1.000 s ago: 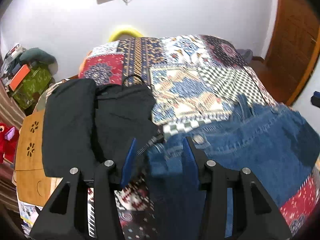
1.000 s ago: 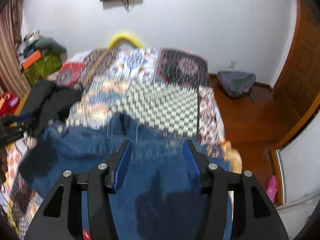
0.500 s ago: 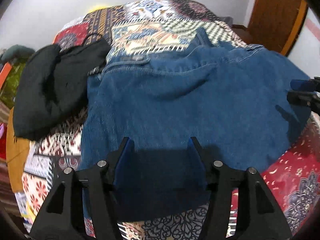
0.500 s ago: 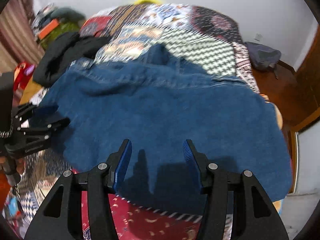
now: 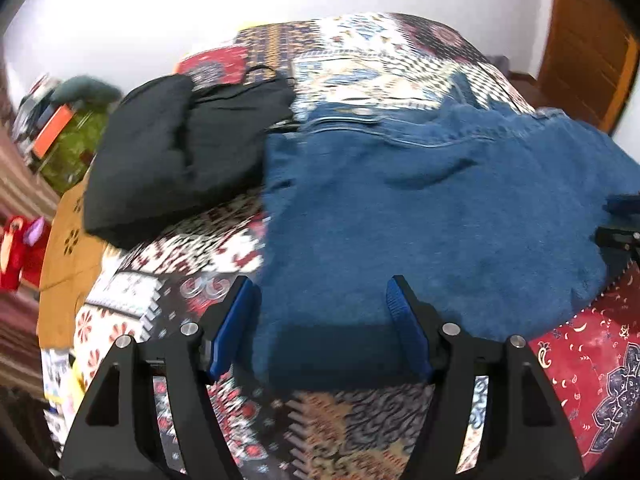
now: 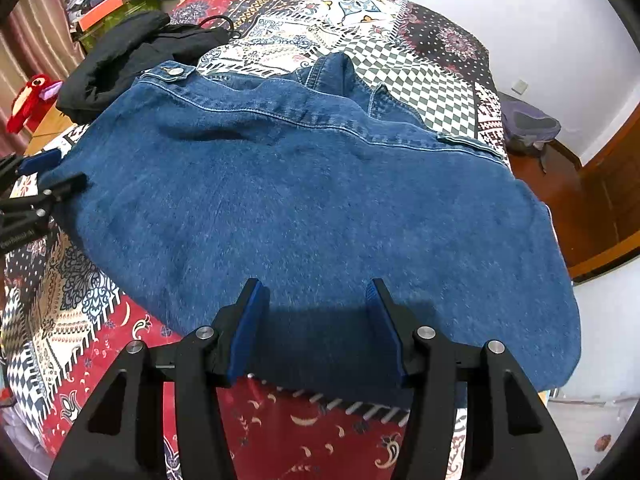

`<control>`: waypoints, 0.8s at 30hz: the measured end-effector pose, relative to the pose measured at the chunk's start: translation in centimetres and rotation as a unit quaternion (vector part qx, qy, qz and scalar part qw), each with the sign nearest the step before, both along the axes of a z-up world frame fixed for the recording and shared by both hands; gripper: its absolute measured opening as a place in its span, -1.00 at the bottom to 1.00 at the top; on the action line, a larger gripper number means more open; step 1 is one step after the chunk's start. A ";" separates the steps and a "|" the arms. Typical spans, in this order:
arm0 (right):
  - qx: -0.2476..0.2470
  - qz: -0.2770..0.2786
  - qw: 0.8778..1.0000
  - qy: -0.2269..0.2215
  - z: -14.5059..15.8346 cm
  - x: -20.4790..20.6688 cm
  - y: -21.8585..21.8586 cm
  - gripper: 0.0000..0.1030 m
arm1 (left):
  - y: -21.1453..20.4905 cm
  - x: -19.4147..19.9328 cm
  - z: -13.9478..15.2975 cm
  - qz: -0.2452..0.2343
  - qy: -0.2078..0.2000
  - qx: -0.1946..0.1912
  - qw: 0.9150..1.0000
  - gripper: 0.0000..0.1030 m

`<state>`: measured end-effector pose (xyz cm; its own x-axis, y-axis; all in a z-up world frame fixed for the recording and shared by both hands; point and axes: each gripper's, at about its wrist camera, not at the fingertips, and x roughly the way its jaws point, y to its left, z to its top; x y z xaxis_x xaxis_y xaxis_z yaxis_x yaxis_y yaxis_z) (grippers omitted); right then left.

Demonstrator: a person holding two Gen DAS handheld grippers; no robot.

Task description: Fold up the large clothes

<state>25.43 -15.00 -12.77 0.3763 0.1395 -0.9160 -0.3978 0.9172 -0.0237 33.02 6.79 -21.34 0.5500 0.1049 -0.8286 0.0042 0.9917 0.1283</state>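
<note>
- Denim jacket [image 6: 320,208], blue: spread flat across the near part of the bed, its stitched collar end toward the far side, one metal button showing at its far left corner; the near hem lies just ahead of both grippers.
- Left gripper [image 5: 320,320]: jaws wide apart with nothing between them, over the near left corner of the denim.
- Right gripper [image 6: 314,320]: jaws likewise spread and empty, above the near hem; the left gripper shows at the left edge of the right wrist view.
- Bed cover [image 6: 404,68], patchwork: panels of red paisley, black-and-white check, blue and cream tile prints; it fills the bed from near edge to far edge.
- Black garment [image 5: 176,148]: bundled at the left side of the bed, touching the left edge of the denim.
- Wooden panel [image 5: 66,248], pale, with cut-out motifs: beside the left edge of the bed.
- Red plush toy [image 6: 30,100]: left of the bed, by the striped curtain [image 6: 44,12].
- Orange box [image 6: 100,10] on a green bag, far left corner of the room.
- White wall [image 5: 120,12] behind the bed.
- Wooden door [image 5: 588,36] at right; dark bag [image 6: 528,124] on the wooden floor beside the far right corner of the bed.
</note>
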 end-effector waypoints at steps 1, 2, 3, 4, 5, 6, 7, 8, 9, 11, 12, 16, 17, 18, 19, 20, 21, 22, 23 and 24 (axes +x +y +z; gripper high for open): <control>-0.001 -0.004 1.000 -0.001 0.1 0.0 -0.1 -0.03 | 0.6 -0.3 0.1 0.007 -0.002 -0.004 1.000 0.35; 0.001 -0.008 1.000 -0.001 0.2 -0.1 -0.1 -0.03 | 1.3 -0.6 0.3 0.017 -0.004 -0.006 1.000 0.35; 0.003 -0.010 1.000 -0.001 0.3 0.0 -0.2 -0.04 | 2.0 -0.9 0.6 0.029 -0.006 -0.006 1.000 0.35; 0.012 -0.014 1.000 -0.002 0.6 -0.2 -0.2 -0.04 | 2.8 -1.3 0.9 0.046 -0.009 -0.010 0.999 0.35; 0.019 -0.015 1.000 -0.002 0.8 -0.3 -0.2 -0.04 | 3.5 -1.7 1.2 0.061 -0.014 -0.018 0.998 0.35; 0.025 -0.016 1.000 -0.004 1.1 -0.4 -0.2 -0.04 | 4.2 -2.1 1.5 0.075 -0.018 -0.031 0.997 0.36; 0.031 -0.018 0.999 -0.007 1.3 -0.5 -0.1 -0.03 | 5.1 -2.5 1.8 0.090 -0.021 -0.054 0.994 0.36; 0.036 -0.018 0.999 -0.011 1.7 -0.7 0.0 -0.04 | 5.8 -3.0 2.0 0.100 -0.022 -0.076 0.992 0.37; 0.039 -0.018 0.999 -0.015 1.9 -0.8 0.1 -0.04 | 6.3 -3.3 2.2 0.107 -0.022 -0.099 0.989 0.37; 0.043 -0.017 0.999 -0.026 2.5 -1.1 0.5 -0.04 | 7.3 -3.8 2.1 0.113 -0.014 -0.159 0.981 0.37; 0.045 -0.017 0.998 -0.030 2.7 -1.1 0.6 -0.04 | 7.4 -4.0 1.9 0.112 -0.007 -0.183 0.977 0.37; 0.058 -0.013 0.998 -0.036 3.3 -1.3 1.3 -0.04 | 6.9 -4.0 0.5 0.093 0.029 -0.271 0.958 0.37; 0.060 -0.011 0.997 -0.036 3.3 -1.5 1.5 -0.04 | 6.5 -4.0 0.0 0.087 0.040 -0.293 0.951 0.37; 0.059 -0.008 0.998 -0.037 3.3 -1.5 1.7 -0.04 | 6.2 -4.0 -0.4 0.084 0.047 -0.306 0.947 0.37; 0.057 -0.006 0.998 -0.038 3.3 -1.6 1.9 -0.04 | 6.0 -3.8 -0.9 0.081 0.054 -0.321 0.942 0.37; 0.055 -0.005 0.998 -0.038 3.2 -1.7 2.0 -0.04 | 5.7 -3.5 -1.5 0.079 0.065 -0.340 0.935 0.37; 0.054 -0.003 0.998 -0.038 3.1 -1.7 2.2 -0.04 | 5.4 -3.2 -2.0 0.077 0.074 -0.354 0.929 0.37; 0.053 -0.002 0.998 -0.036 2.9 -1.8 2.3 -0.04 | 5.1 -2.8 -2.6 0.076 0.082 -0.368 0.923 0.37; 0.053 -0.002 0.998 -0.034 2.8 -1.8 2.3 -0.04 | 5.0 -2.6 -2.9 0.076 0.085 -0.377 0.919 0.37; 0.054 -0.002 0.998 -0.032 2.6 -1.8 2.4 -0.04 | 4.8 -2.2 -3.2 0.078 0.087 -0.390 0.913 0.37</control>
<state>23.65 -12.61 -10.17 0.4335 0.2343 -0.8702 -0.3958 0.9170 0.0497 30.81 11.60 -24.57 0.4315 -0.4895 -0.7577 -0.1915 0.7711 -0.6072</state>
